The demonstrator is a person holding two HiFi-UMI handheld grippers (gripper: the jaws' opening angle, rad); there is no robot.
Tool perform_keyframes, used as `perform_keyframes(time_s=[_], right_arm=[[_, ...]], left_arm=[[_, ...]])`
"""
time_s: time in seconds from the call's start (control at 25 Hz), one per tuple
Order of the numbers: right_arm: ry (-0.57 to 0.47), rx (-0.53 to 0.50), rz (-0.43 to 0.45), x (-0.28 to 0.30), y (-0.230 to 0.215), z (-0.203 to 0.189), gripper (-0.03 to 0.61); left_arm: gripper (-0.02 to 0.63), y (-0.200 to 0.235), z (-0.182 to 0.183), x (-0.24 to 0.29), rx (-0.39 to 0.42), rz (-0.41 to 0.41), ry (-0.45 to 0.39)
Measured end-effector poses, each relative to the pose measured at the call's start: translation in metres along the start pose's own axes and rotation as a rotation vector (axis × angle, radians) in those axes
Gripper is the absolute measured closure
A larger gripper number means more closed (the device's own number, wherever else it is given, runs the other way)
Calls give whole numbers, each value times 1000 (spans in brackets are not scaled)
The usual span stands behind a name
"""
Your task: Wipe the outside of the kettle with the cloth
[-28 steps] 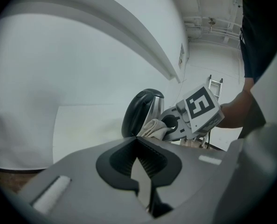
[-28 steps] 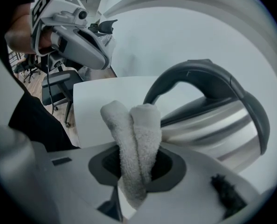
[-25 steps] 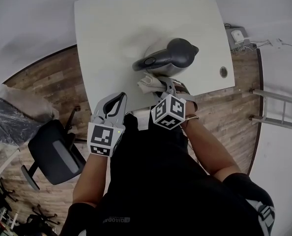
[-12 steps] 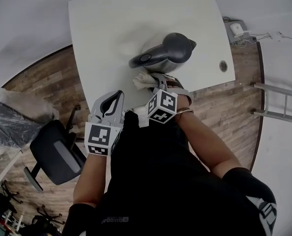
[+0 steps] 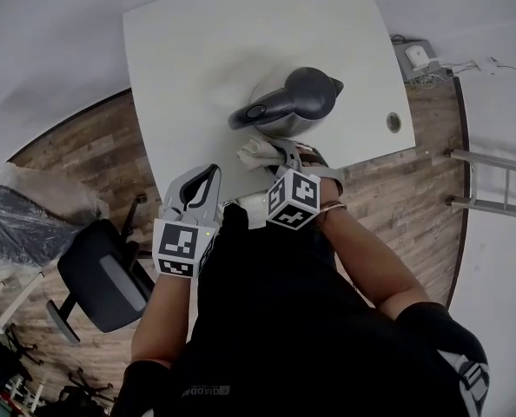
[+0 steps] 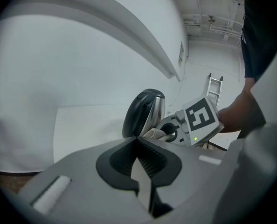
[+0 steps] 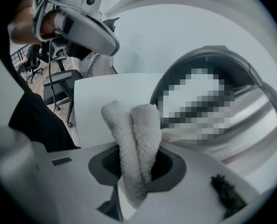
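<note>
Kettle [image 5: 294, 101] stands on the white table [image 5: 197, 42], toward its near right edge, dark handle pointing left. Right gripper [image 5: 278, 152] is clamped on a folded white cloth [image 5: 256, 151]; in the right gripper view the cloth [image 7: 135, 134] sticks out past the jaws as a pad, likely so that towel rather than plastic meets the steel wall just beyond. It sits low at the kettle's near side, under the handle, apparently touching. Left gripper [image 5: 208, 177] hangs off the table's near edge, jaws together on nothing and well apart from the kettle, so nothing steadies the kettle. The overhanging handle may block the upper wall. Office chair [image 5: 102, 276] stands on the floor, near left. A cable hole [image 5: 394, 122] lies right of the kettle.
</note>
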State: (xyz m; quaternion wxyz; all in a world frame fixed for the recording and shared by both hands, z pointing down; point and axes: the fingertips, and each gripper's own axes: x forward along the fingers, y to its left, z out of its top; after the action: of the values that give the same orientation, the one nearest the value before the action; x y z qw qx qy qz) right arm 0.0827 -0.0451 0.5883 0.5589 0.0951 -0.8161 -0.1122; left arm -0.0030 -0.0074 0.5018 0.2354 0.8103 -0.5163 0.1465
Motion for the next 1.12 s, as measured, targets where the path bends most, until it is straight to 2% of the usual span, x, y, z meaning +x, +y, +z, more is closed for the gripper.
perform_keyframes(time_s=[0.16, 0.4, 0.72, 1.0, 1.12], right_arm=[[-107, 115, 9, -31, -5, 13, 480], [-418, 548, 75, -100, -37, 25, 480], [-752, 976, 77, -183, -100, 12, 480], [-886, 1272, 107, -201, -137, -19, 480], [-917, 1333, 137, -200, -148, -28, 480]], left_arm=[[607, 0, 10, 2, 33, -11, -14], [607, -8, 39, 6, 80, -39, -60], [607, -18, 62, 3, 117, -68, -87], [607, -25, 73, 1, 144, -75, -104], [607, -27, 76, 0, 156, -71, -106]])
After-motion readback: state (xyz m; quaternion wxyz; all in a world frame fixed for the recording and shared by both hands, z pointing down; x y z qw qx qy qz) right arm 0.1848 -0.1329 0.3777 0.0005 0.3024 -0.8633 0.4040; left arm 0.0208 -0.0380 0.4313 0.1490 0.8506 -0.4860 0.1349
